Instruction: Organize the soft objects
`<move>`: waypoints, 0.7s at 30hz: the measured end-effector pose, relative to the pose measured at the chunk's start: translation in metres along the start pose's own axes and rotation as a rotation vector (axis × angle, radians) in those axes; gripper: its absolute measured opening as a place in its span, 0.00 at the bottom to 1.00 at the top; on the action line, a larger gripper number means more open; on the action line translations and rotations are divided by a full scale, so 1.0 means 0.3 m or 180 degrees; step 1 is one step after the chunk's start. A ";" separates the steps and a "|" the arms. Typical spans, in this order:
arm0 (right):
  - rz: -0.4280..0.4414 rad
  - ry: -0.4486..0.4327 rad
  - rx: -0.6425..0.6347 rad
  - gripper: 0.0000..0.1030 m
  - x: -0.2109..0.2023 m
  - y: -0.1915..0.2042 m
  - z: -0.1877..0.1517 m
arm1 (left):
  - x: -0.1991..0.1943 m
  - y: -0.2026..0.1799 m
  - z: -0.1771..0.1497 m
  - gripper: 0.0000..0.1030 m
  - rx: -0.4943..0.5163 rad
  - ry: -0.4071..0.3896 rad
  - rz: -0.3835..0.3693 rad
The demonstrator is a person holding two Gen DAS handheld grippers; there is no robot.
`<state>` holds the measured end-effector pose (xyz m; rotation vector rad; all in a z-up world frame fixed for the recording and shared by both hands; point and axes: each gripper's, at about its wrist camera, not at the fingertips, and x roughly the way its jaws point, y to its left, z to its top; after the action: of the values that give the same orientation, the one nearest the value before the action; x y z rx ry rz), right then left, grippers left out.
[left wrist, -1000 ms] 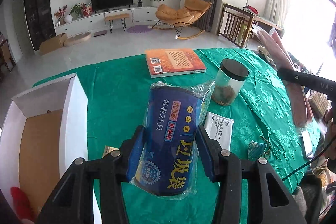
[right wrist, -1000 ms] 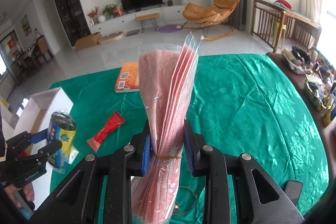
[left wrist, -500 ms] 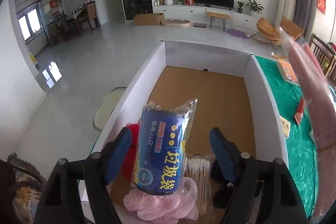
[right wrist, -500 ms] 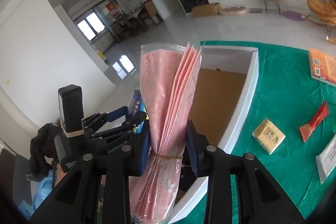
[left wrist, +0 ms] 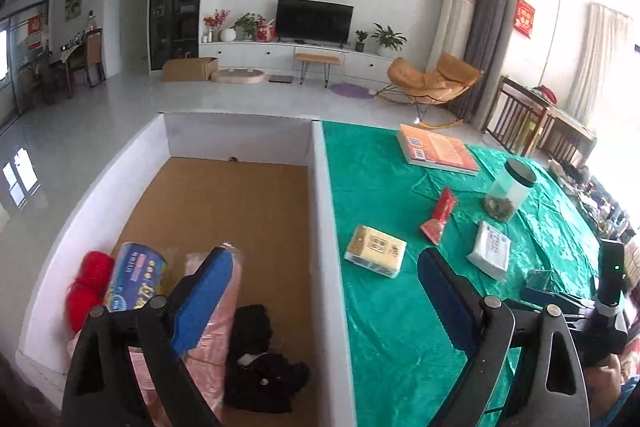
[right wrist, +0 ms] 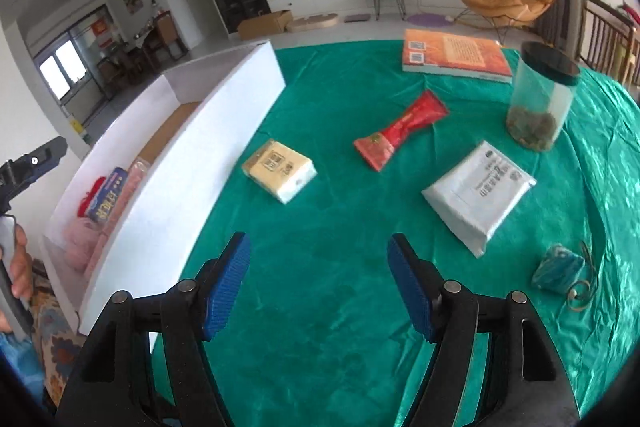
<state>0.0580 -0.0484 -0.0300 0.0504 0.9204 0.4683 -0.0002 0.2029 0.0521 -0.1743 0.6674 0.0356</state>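
Observation:
My left gripper (left wrist: 324, 291) is open and empty above the right wall of the white box (left wrist: 320, 211). Inside the box lie the blue bag roll (left wrist: 134, 277), the pink pack (left wrist: 216, 323), red yarn (left wrist: 86, 287) and a black cloth (left wrist: 260, 363). My right gripper (right wrist: 318, 281) is open and empty over the green tablecloth (right wrist: 344, 227). On the cloth lie a yellow tissue pack (right wrist: 279, 171), a red packet (right wrist: 402, 129), a white wipes pack (right wrist: 478, 193) and a small teal pouch (right wrist: 558, 267). The box (right wrist: 192, 155) shows at the left of the right wrist view.
An orange book (right wrist: 454, 57) and a clear jar with a black lid (right wrist: 540, 99) stand at the far side of the table. The book (left wrist: 436, 149) and the jar (left wrist: 508, 189) also show in the left wrist view. The table edge runs along the right.
Both grippers have let go: the blue roll and the pink pack now lie in the box. The right gripper has swung back over the table; the left has drawn back to the box wall.

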 end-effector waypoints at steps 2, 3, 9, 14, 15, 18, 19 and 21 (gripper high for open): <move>0.0022 0.0093 0.0248 0.72 0.004 -0.114 -0.063 | 0.026 -0.139 -0.015 0.91 0.0161 0.0073 -0.0231; 0.0078 0.0128 0.0350 0.72 -0.003 -0.167 -0.081 | 0.042 -0.200 -0.028 0.91 0.0232 0.0119 -0.0341; -0.0171 0.0180 0.0616 0.72 -0.061 -0.377 -0.199 | 0.147 -0.461 -0.127 0.91 0.0424 0.0402 -0.0721; -0.1125 0.0260 0.0142 0.70 -0.026 -0.464 -0.140 | 0.247 -0.555 -0.194 0.91 0.0493 0.0641 -0.0782; -0.1272 0.0301 0.0076 0.68 -0.009 -0.503 -0.132 | 0.258 -0.556 -0.203 0.91 0.0520 0.0656 -0.0766; -0.1407 0.0168 0.0263 0.62 -0.003 -0.659 -0.069 | 0.313 -0.564 -0.215 0.91 0.0538 0.0710 -0.0700; -0.1505 0.0133 0.0317 0.57 0.000 -0.711 -0.034 | 0.333 -0.563 -0.214 0.91 0.0522 0.0732 -0.0692; -0.1656 0.0055 0.0384 0.50 0.010 -0.817 0.056 | 0.379 -0.574 -0.214 0.91 0.0503 0.0775 -0.0671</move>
<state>0.1627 -0.2647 -0.0806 -0.0828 0.9371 -0.0696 0.0651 0.0197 -0.0419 -0.0965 0.8878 -0.2438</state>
